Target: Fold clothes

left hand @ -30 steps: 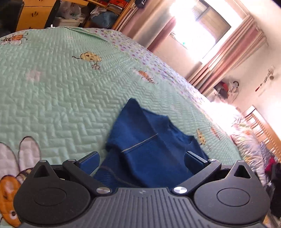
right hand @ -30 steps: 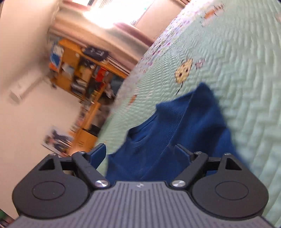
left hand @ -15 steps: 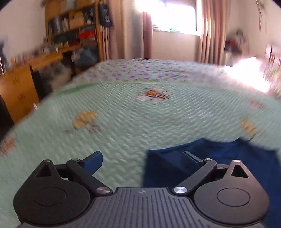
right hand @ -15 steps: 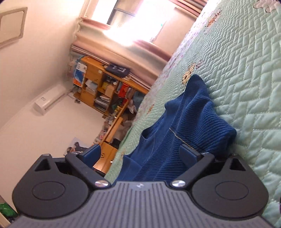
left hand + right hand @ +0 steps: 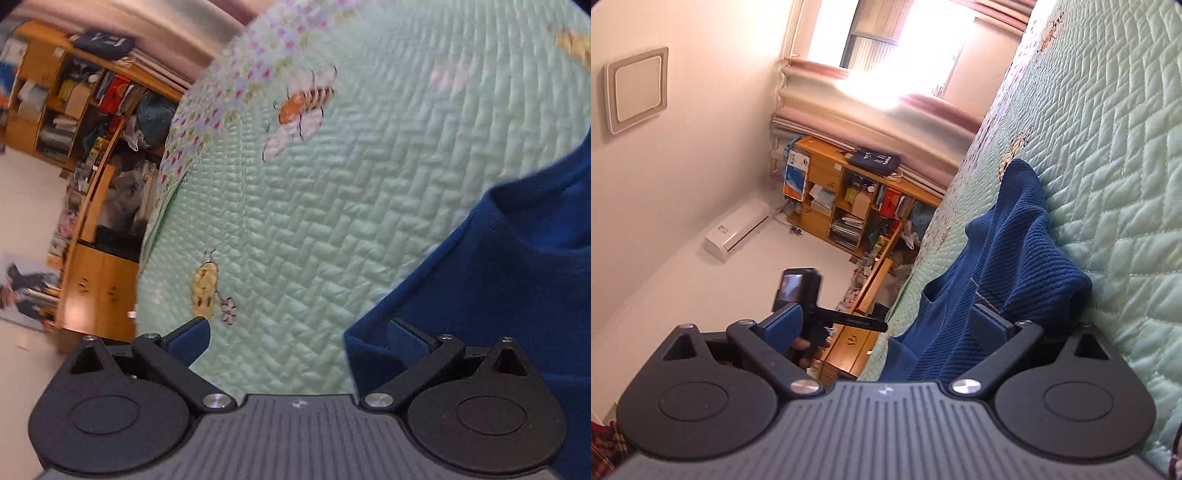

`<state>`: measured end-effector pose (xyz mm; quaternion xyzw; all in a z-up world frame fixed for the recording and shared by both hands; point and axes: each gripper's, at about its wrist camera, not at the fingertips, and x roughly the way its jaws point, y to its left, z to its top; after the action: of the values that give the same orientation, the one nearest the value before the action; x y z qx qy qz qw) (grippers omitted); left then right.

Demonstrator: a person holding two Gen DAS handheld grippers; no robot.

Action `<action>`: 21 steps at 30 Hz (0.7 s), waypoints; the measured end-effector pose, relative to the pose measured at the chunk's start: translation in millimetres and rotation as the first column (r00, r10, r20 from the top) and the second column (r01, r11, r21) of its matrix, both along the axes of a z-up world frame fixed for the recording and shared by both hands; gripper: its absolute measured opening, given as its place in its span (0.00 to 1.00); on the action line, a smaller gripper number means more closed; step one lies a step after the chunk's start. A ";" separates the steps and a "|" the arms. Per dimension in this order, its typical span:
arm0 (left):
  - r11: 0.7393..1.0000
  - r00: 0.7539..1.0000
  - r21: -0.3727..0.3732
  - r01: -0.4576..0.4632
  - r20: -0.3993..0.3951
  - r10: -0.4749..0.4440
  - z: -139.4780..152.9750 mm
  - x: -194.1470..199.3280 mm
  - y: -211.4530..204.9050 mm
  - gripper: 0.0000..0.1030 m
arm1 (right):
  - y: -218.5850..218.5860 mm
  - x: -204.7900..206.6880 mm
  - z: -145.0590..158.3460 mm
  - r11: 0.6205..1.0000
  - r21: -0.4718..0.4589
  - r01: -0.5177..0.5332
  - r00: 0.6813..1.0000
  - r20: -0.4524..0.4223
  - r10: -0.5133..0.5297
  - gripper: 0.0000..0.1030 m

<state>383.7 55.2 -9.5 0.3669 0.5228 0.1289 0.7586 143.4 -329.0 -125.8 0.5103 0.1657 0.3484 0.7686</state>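
A dark blue knit garment lies crumpled on the pale green quilted bedspread. In the left wrist view it fills the right side, neckline up. My left gripper is opening wide over the quilt. The garment's near corner lies by its right finger, which does not press on it. In the right wrist view the garment bunches against the bedspread. My right gripper stands open, with cloth loose beside its right finger. The left gripper's camera shows beyond its left finger.
A cluttered wooden shelf unit and a low cabinet stand past the bed's edge. In the right wrist view there are the same shelves, a bright curtained window and a wall air conditioner.
My left gripper swung sideways and rolled, so the garment shifted from between its fingers to the right. My right gripper sank closer to the cloth and its jaws widened.
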 end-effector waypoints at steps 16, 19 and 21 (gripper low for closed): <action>0.997 0.979 0.054 -0.062 -0.193 0.071 -37.1 21.8 14.1 0.99 | -1.8 0.2 -2.4 1.000 0.026 -0.011 1.000 -0.002 0.011 0.94; 0.992 0.977 0.121 -0.030 -0.205 0.055 -34.7 18.0 23.2 1.00 | -1.8 -0.1 -1.8 1.000 0.025 -0.011 1.000 -0.002 0.011 0.94; 0.993 0.980 0.115 -0.027 -0.195 0.049 -31.3 18.0 28.7 1.00 | -1.8 0.1 -1.6 1.000 0.024 -0.011 1.000 -0.002 0.012 0.94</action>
<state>401.6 83.9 -40.8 0.4098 0.5944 0.1353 0.6785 143.6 -330.8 -127.4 0.5189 0.1653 0.3542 0.7603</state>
